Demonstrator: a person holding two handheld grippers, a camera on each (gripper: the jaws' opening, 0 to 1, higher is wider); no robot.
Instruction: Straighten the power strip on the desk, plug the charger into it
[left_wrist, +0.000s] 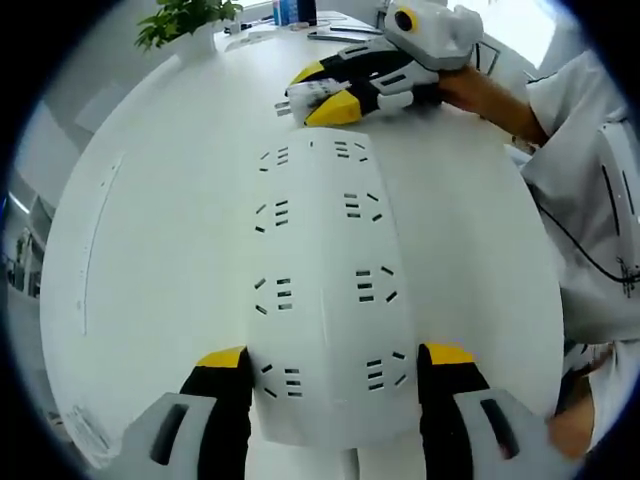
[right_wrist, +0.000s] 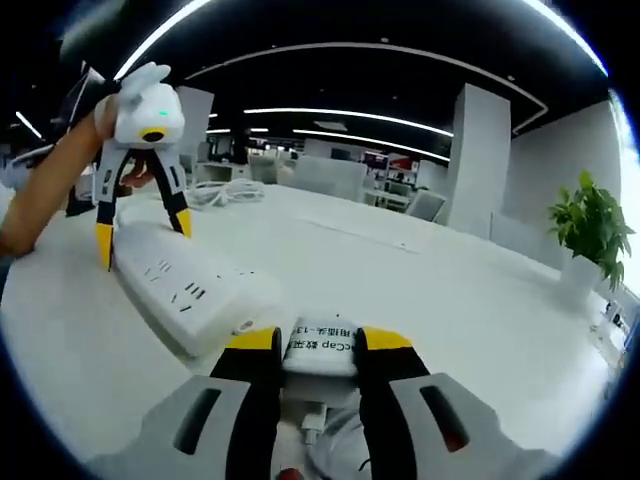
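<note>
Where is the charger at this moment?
In the right gripper view, the charger sits clamped in the right gripper, just off the near end of the power strip.

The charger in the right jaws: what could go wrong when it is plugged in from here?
1. The right gripper holds the charger at the strip's end, not over a socket; the prongs may miss.
2. The left gripper straddles the power strip at one end; whether it clamps is unclear, so a push could swing the strip.
</note>
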